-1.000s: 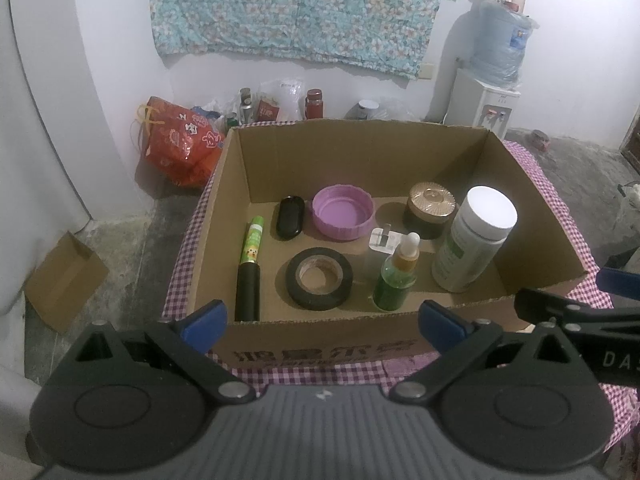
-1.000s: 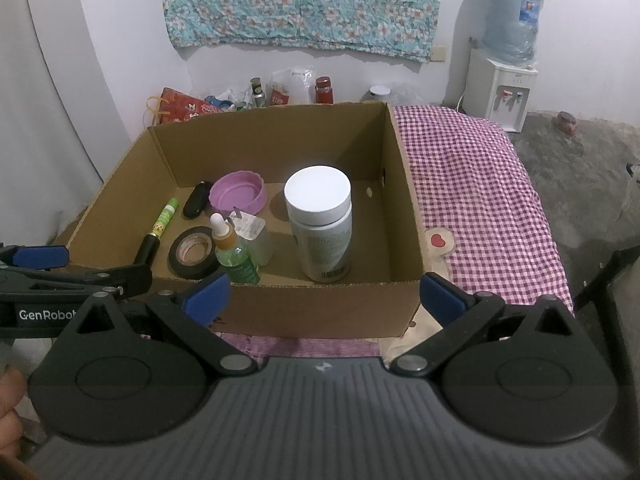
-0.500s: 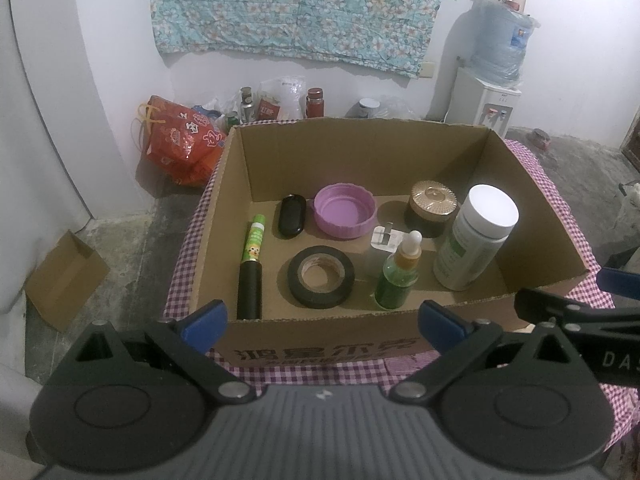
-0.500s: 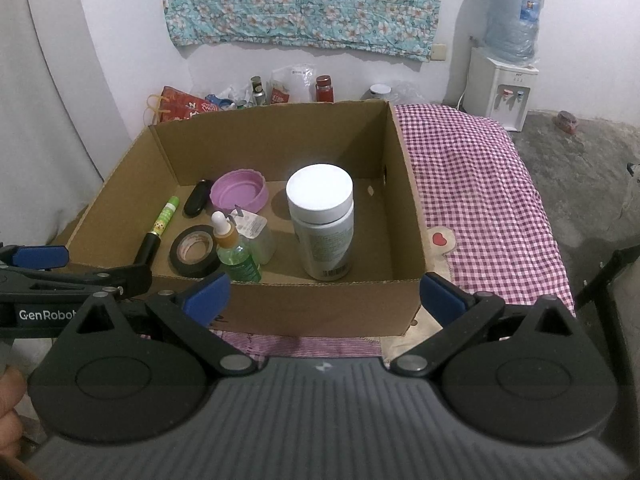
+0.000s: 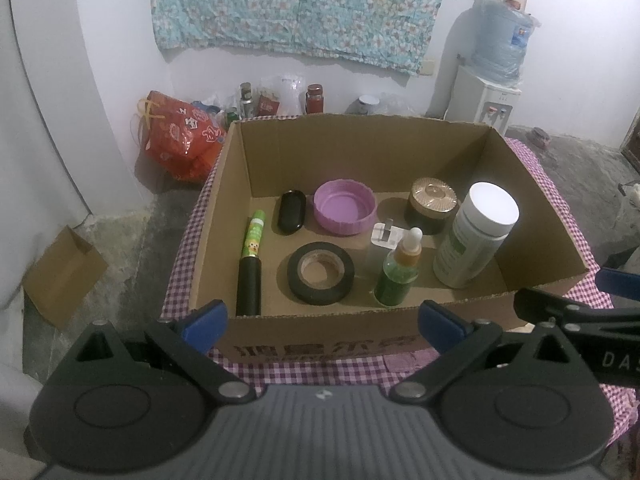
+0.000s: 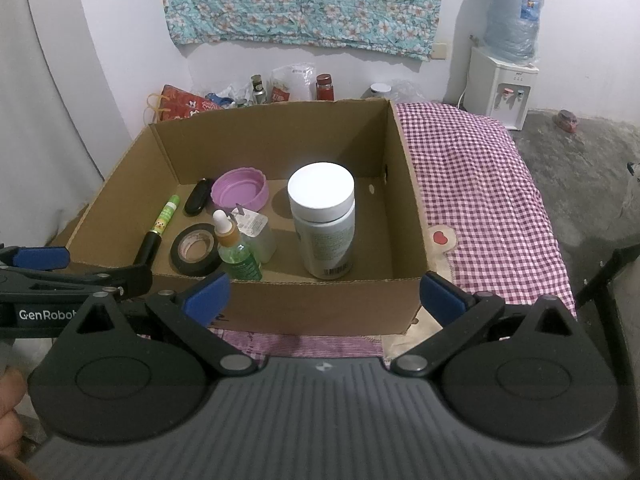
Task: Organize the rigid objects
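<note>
The white jar (image 6: 322, 220) stands upright near the right end of the cardboard box (image 5: 360, 152), just beside the green dropper bottle (image 5: 398, 270). It looks like rigid plastic with a smooth, rather slippery wall, and probably the heaviest piece here, so I would grip it across the body below the wide cap. The dropper bottle seems light and top-heavy, with a soft bulb, and is best taken at its shoulder. The tape roll (image 5: 321, 267) lies flat and is stiff, and a pinch across its ring should hold. The green-and-black pen (image 5: 252, 258) lies along the left wall. The purple lid (image 5: 345, 207), gold-topped jar (image 5: 431, 205) and black case (image 5: 292, 212) sit further back.

A barcode shows low on the white jar, and red print on the box front is too blurred to read. The left tool (image 5: 322, 318) and right tool (image 6: 324, 292) both gape wide, holding nothing, in front of the box. "GenRobo" reads on the left one and "DAS" on the right.
</note>
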Motion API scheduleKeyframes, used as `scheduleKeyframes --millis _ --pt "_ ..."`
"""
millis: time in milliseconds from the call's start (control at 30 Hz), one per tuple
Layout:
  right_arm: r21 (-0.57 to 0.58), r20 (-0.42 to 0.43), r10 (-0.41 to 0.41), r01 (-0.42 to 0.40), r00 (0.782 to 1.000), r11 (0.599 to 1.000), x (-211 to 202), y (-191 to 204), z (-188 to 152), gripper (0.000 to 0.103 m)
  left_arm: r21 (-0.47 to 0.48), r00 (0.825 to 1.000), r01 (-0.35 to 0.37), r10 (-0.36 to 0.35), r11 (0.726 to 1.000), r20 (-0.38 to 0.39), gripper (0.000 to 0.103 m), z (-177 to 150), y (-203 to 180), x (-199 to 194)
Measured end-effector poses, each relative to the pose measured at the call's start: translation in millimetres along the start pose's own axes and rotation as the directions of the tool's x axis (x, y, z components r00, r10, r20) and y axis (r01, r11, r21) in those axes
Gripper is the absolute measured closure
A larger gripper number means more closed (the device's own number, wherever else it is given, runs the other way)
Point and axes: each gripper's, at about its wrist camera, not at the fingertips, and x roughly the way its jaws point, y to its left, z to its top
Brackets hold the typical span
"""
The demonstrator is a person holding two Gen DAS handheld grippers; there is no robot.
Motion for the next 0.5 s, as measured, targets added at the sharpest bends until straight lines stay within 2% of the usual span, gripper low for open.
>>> scheduleKeyframes --millis 500 --pt "-0.008 -0.007 0.007 -0.007 1.0 1.0 1.4 -2.9 2.5 0.001 -0.002 1.0 -0.003 0.003 1.0 -0.004 0.001 0.3 0.7 -1.3"
